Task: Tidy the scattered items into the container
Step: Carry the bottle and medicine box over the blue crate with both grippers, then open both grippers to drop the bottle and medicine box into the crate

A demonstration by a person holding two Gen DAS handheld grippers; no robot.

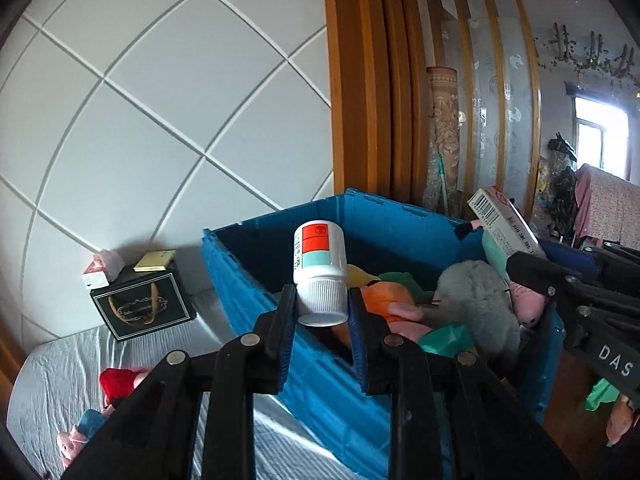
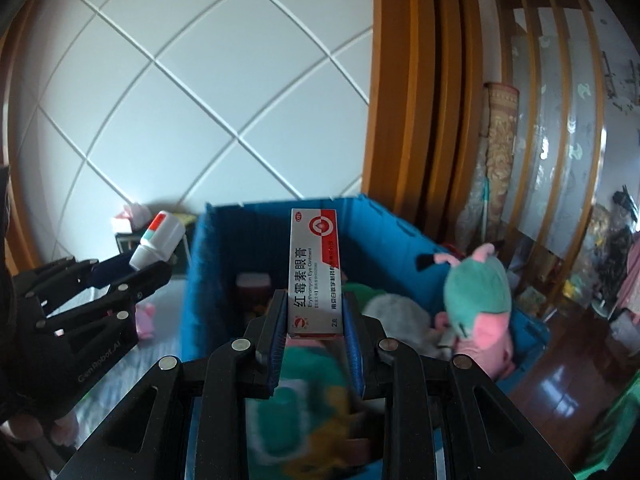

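Left gripper [image 1: 322,308]: clamped on bottle [image 1: 320,270], cap at 6 o'clock, upright. Right gripper [image 2: 316,320]: clamped on box [image 2: 316,272], long axis toward 12 o'clock, above crate [image 2: 372,224].

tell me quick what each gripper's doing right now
Left gripper: shut on the white bottle.
Right gripper: shut on the ointment box.

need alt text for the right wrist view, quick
The right gripper holds an upright eye ointment box over a blue crate of plush toys. At left, the left gripper holds a white bottle.
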